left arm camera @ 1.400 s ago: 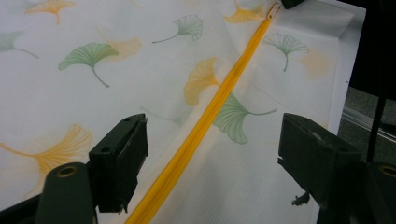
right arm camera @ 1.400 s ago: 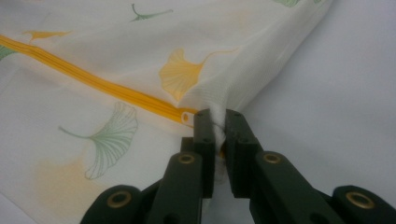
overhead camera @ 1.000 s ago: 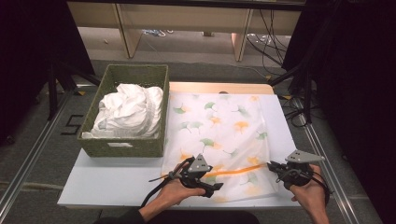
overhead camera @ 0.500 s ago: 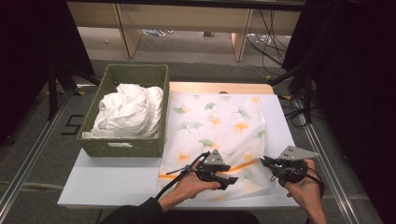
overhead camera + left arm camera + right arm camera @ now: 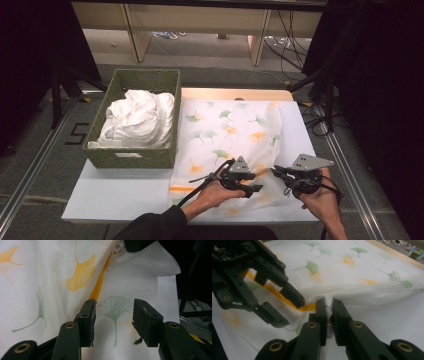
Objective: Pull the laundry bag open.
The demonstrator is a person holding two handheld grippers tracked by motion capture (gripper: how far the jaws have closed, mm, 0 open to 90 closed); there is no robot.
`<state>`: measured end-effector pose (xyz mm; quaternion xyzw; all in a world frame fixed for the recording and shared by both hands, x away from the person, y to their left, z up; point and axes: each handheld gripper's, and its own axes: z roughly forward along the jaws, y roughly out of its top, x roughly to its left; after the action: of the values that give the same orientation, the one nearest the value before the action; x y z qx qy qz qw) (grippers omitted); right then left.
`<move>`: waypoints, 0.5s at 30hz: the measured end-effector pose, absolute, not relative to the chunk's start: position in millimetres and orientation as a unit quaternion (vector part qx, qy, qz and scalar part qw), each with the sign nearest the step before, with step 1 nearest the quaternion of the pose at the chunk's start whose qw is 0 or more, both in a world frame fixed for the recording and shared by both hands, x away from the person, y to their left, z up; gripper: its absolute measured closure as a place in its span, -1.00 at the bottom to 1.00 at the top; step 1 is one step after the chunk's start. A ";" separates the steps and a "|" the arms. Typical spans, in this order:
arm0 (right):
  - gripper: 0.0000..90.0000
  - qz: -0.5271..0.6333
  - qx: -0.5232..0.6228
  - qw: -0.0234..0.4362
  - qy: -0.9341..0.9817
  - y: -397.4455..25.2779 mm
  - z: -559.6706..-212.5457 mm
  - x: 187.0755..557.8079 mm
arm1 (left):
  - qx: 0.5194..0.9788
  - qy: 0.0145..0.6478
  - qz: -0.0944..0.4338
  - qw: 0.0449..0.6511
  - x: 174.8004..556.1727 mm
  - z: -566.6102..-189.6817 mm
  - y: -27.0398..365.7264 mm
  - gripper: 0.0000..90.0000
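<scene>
- White mesh cloth with ginkgo print, spread flat over the right of the table; orange strip along its near part
- Right gripper pressed together on a bunched white fold at the near right edge; probably pinned so the cloth holds taut
- Left gripper spread, hovering over a green leaf just beside the strip; gripping nothing; seemingly lined up for a second pinch
- Green basket of white laundry at far left, touching the cloth's left edge
- Bare table near left, open for moving; right and near edges close to the hands
</scene>
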<state>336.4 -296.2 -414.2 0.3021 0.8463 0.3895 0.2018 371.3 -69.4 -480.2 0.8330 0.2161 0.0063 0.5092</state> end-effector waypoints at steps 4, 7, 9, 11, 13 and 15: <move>0.89 0.391 0.298 0.202 0.847 -293.5 -412.0 336.5 | 0.824 0.226 0.004 0.520 375.2 -479.8 -73.1 0.22; 0.89 0.395 0.295 0.197 0.848 -293.8 -411.3 336.9 | 0.824 0.223 0.013 0.520 377.8 -479.8 -74.2 0.25; 0.89 0.395 0.298 0.197 0.846 -292.5 -410.9 336.0 | 0.821 0.223 0.008 0.525 378.0 -479.2 -74.6 0.27; 0.89 0.394 0.290 0.199 0.849 -290.9 -411.2 337.4 | 0.820 0.216 0.005 0.530 375.9 -477.2 -75.0 0.31; 0.89 0.389 0.291 0.195 0.852 -288.8 -411.2 337.2 | 0.822 0.203 0.010 0.532 374.8 -475.0 -76.2 0.32; 0.89 0.390 0.286 0.194 0.853 -287.1 -410.9 337.1 | 0.819 0.201 0.017 0.537 374.7 -474.0 -77.4 0.34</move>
<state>337.1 -287.1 -410.9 0.2862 0.8534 0.3900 0.1939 374.7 -77.4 -474.0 0.8190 0.2008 0.0168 0.5372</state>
